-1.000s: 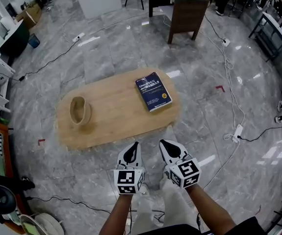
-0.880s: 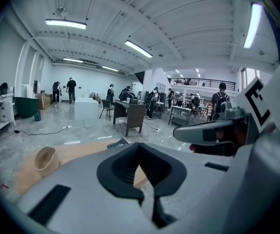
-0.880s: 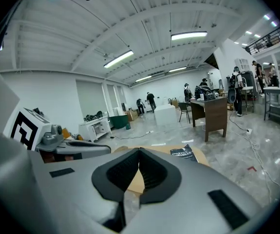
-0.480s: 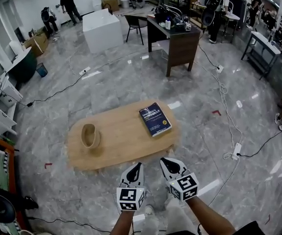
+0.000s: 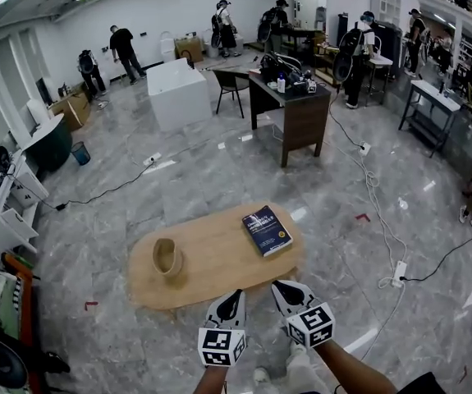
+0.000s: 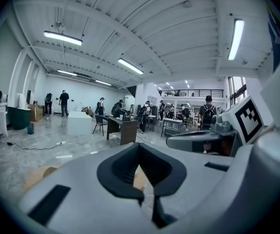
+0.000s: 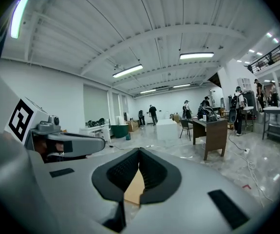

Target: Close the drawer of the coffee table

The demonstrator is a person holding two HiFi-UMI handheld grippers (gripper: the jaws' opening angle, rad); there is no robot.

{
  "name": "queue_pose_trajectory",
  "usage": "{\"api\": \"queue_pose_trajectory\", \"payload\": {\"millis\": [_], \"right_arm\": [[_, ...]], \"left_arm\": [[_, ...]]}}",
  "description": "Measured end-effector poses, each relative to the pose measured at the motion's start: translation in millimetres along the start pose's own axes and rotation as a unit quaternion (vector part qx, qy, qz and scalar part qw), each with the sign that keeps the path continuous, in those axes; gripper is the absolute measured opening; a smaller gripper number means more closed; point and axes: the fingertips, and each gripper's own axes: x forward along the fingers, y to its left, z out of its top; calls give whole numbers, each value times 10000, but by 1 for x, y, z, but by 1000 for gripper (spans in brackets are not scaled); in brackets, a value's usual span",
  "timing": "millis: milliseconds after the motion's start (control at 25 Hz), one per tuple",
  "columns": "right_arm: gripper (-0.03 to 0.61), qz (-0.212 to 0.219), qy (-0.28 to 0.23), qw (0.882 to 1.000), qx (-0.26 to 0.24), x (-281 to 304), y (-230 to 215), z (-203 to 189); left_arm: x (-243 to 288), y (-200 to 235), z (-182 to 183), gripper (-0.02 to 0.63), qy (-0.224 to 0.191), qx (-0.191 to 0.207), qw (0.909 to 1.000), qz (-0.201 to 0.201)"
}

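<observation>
The oval wooden coffee table (image 5: 211,273) stands on the grey marble floor in the head view. No drawer shows; the table's near side is hidden under its top. A dark blue book (image 5: 267,230) lies at the right end, and a tan wooden vase (image 5: 168,258) stands at the left. My left gripper (image 5: 236,293) and right gripper (image 5: 277,285) hang side by side just off the table's near edge, both shut with nothing in them. In the left gripper view my left gripper (image 6: 139,148) points over the tabletop, as does my right gripper (image 7: 140,153) in its own view.
A dark wooden desk (image 5: 295,105) with a chair and a white block (image 5: 179,93) stand further back. Cables and a power strip (image 5: 399,274) trail across the floor on the right. Several people stand at the far wall. Shelving and clutter line the left side.
The head view has tipped up and pulled back, so the table sits lower and smaller and more of the room shows. Both grippers have dropped toward the bottom edge, still shut.
</observation>
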Motion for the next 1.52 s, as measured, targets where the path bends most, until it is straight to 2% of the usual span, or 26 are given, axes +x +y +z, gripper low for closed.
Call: {"api": "queue_pose_trajectory", "payload": {"millis": [320, 600, 840, 1520], "right_arm": [[18, -22, -274, 9996, -62, -2, 27, 26], [18, -22, -437, 9989, -169, -1, 40, 45], [18, 34, -628, 9979, -186, -5, 47, 64], [18, 27, -917, 9956, -168, -89, 30, 84]], "left_arm": [[-27, 13, 23, -2, -370, -153, 9992, -34], [-44, 16, 50, -2, -764, -75, 9969, -197], [-53, 17, 70, -2, -979, -67, 9951, -136], [-73, -60, 95, -2, -1274, -59, 9914, -289]]}}
